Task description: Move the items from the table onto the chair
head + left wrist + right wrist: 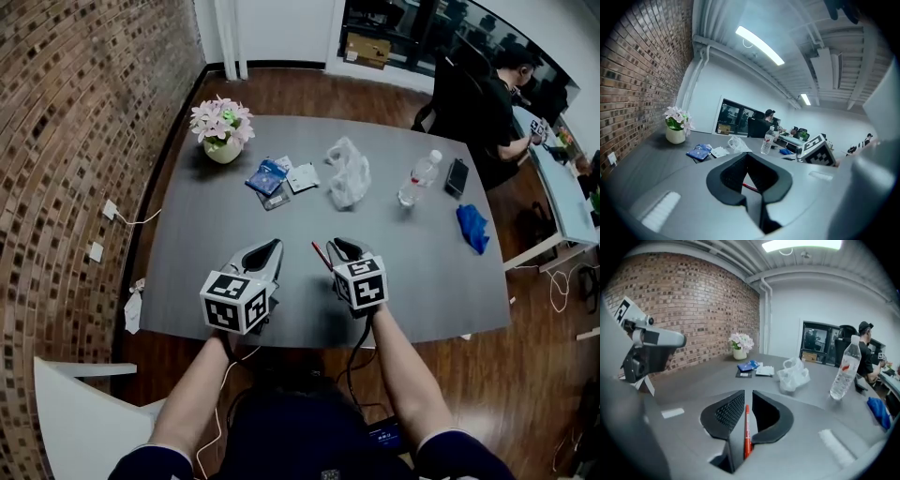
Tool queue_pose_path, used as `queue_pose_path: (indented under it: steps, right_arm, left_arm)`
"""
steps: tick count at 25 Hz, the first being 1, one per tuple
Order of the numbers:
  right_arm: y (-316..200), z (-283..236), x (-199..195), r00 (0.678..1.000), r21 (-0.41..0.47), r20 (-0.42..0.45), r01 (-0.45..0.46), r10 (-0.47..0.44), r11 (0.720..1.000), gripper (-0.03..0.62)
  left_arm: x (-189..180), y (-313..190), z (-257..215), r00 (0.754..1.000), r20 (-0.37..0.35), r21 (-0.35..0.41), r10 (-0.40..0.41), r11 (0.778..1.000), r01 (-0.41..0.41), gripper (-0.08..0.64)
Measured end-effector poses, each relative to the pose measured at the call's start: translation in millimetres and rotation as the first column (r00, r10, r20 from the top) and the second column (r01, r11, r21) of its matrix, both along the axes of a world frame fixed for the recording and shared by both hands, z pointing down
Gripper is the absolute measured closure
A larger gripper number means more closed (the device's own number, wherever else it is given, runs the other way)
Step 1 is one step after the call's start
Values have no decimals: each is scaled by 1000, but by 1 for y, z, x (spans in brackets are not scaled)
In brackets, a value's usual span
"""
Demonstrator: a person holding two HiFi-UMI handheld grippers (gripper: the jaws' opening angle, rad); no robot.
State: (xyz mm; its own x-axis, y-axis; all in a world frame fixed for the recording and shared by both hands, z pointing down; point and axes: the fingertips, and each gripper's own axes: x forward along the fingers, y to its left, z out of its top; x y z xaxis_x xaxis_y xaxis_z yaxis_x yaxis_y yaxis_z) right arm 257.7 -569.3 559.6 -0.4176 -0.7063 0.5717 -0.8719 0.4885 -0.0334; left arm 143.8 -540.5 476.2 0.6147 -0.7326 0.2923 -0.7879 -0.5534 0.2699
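Grey table, flower pot, blue packets, white plastic bag, water bottle, black phone, blue cloth

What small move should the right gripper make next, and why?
Probably close on the red pen: the right gripper's jaws are opening with the pen loose between them, so it isn't gripped yet for carrying to the chair.

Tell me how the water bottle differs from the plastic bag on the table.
The water bottle stands upright; the plastic bag lies crumpled. The water bottle is clear with a white cap; the plastic bag is whitish all over. Both rest on the grey table, apart from each other.
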Motion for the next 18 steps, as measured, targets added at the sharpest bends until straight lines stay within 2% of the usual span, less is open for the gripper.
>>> queue_pose_path:
  steps: [5, 11, 15, 18]
  right_arm:
    - [-1, -80, 5, 998, 183, 66, -26, 14, 983, 585]
    - [10, -164, 12, 989, 367, 151, -54, -2, 929, 591]
    - [22, -199, 13, 982, 443, 187, -61, -26, 894, 591]
    - [27, -211, 11, 981, 467, 193, -61, -35, 882, 591]
  left_arm:
    - [5, -6, -38, 1000, -25, 74, 11, 997, -9, 548]
    - [13, -4, -89, 998, -45, 179, 39, 983, -30, 548]
    - [19, 1, -112, 997, -53, 226, 58, 973, -45, 548]
    - [21, 3, -119, 996, -58, 240, 70, 969, -54, 548]
